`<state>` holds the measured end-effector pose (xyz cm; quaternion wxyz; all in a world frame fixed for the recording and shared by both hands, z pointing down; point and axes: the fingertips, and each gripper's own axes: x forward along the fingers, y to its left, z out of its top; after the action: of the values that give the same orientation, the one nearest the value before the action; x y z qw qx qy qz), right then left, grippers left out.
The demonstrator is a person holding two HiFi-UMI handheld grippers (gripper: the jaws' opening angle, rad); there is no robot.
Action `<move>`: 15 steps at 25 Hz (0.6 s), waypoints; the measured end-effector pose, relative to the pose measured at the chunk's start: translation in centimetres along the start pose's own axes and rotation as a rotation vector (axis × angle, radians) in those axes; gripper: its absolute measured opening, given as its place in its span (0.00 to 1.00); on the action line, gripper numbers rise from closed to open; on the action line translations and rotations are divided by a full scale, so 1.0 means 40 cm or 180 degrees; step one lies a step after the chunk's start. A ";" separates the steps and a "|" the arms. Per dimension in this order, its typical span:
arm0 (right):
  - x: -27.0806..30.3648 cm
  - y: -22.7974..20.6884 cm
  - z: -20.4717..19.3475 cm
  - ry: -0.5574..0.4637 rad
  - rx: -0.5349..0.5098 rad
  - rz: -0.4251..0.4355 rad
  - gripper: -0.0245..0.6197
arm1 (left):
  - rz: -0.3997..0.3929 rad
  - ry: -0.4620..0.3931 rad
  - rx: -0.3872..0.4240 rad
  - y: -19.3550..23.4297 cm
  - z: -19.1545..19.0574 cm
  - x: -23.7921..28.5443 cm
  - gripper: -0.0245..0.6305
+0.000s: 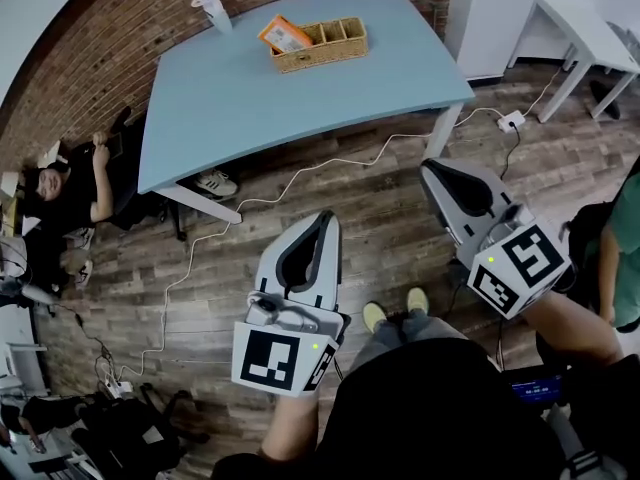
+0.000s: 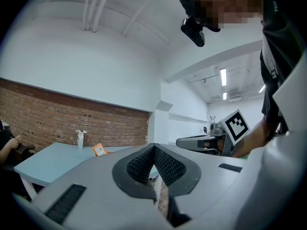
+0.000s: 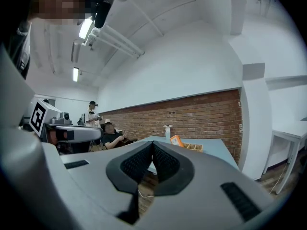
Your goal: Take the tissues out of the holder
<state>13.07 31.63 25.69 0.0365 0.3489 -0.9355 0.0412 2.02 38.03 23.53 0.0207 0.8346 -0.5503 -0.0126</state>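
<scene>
A woven basket holder (image 1: 335, 52) with several compartments stands on the far side of the light blue table (image 1: 250, 98). An orange tissue pack (image 1: 284, 35) leans in its left compartment. The pack also shows small in the left gripper view (image 2: 99, 149) and the right gripper view (image 3: 177, 141). My left gripper (image 1: 328, 216) and right gripper (image 1: 428, 168) hang over the wooden floor, well short of the table. Both are shut with nothing between the jaws. The jaws meet tip to tip in the left gripper view (image 2: 154, 147) and the right gripper view (image 3: 152, 143).
A white bottle-like object (image 1: 212, 6) stands at the table's far left corner. A person (image 1: 60, 183) sits on the floor by the brick wall at the left. A white cable (image 1: 300, 178) runs across the floor to a power strip (image 1: 512, 120). A white table (image 1: 580, 28) stands at the right.
</scene>
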 end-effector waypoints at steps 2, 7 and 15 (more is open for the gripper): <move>0.006 0.009 0.000 0.0021 0.0011 -0.0026 0.03 | -0.0035 0.0008 -0.0017 0.009 -0.003 -0.009 0.04; 0.023 0.032 -0.010 0.0043 0.0011 -0.0066 0.03 | -0.0098 0.0043 -0.0055 0.034 -0.021 -0.034 0.04; 0.027 0.021 0.000 0.0042 0.0023 -0.0105 0.03 | -0.0101 0.0009 -0.0124 0.056 -0.022 -0.049 0.04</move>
<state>11.71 31.58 25.77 0.0420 0.3642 -0.9292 0.0463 -0.79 38.97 24.51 0.0376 0.8427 -0.5366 -0.0224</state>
